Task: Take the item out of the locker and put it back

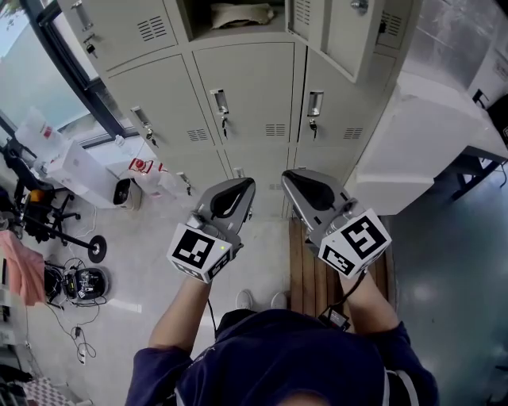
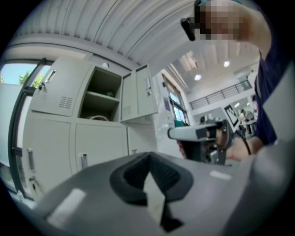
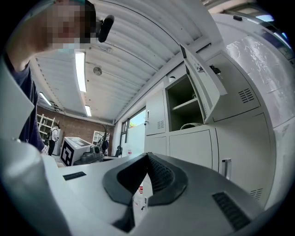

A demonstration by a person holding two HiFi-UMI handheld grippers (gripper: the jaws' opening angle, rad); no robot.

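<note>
Standing before a bank of pale grey lockers, the person holds both tools out level, side by side, tips toward the locker fronts. In the head view the left tool [image 1: 240, 188] sits just at 9 o'clock of the right tool [image 1: 295, 178], and the two are near each other without touching. Each carries its marker cube at the rear, close to the wrist.

In its own view the left tool [image 2: 148, 156] is clenched: its dark ribbed pads meet at the tip with nothing between them. The right tool [image 3: 147, 156] looks the same, its pads together at the tip and empty.

The item [image 1: 242, 14] is a pale, crumpled, cloth-like thing lying inside the open locker [image 1: 187, 20] at 12 o'clock in the head view, well apart from both tools and above them. From the left tool's view only a curved pale edge of it [image 2: 95, 118] shows, on the compartment floor under a shelf. The right tool's view shows the same curved edge [image 3: 191, 125].

The locker door [image 1: 341, 32] is swung out at 1 o'clock of the compartment. The lockers below are shut, with keys in two handles [image 1: 222, 107]. Wooden slats [image 1: 305, 277] lie on the floor under the right tool.
</note>
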